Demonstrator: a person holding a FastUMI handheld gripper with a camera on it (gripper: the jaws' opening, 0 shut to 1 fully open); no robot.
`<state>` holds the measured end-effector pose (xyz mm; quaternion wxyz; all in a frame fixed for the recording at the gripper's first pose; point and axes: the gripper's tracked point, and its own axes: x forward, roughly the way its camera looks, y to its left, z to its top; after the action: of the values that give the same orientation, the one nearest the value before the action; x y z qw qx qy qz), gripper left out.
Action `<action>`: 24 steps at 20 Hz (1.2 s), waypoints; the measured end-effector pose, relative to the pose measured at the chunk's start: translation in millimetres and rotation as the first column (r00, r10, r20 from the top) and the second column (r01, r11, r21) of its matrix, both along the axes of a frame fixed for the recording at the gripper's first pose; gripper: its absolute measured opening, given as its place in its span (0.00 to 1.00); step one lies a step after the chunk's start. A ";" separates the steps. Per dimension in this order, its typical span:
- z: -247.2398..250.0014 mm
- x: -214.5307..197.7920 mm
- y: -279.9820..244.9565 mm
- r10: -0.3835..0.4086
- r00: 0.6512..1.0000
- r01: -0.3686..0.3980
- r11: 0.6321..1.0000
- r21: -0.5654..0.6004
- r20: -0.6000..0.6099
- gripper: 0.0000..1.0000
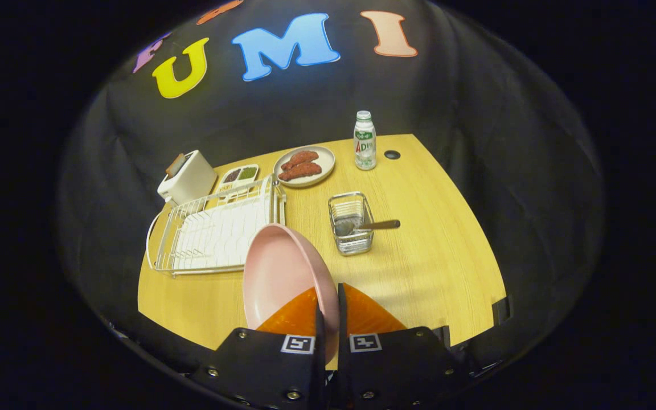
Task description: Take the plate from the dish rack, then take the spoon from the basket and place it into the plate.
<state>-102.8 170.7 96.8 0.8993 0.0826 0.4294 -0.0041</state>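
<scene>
Your gripper point(328, 302) clamped tilted plate point(279, 273), blocking table point(430, 267) ahead-left. Dish rack point(214, 233) stood beyond plate; basket point(351, 230) with spoon point(370, 225) stood ahead-right; bare table lay between.

Table point(419, 250) evenly lit from above, backdrop pretty dim. Soft short shadows, no real glare. Heavy fisheye bend toward edges, center sharp.

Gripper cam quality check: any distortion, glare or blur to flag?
Gripper view: strong fisheye, table edges bow; light even, shadows soft; mild glare on the wire basket; gripper shut on the pink plate, which looks a little soft up close.
</scene>
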 end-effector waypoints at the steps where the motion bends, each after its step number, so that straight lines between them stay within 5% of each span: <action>1: -9.1 -6.7 -0.5 0.005 1.000 -0.005 1.000 0.011 -0.018 0.08; 12: -67.6 -22.9 11.2 0.055 0.993 -0.041 0.991 0.126 -0.108 0.08; 24: -115.1 1.0 68.3 0.157 0.976 -0.100 0.938 0.332 -0.150 0.08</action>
<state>-101.8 239.0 -18.3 0.8310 0.1996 0.5056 0.1178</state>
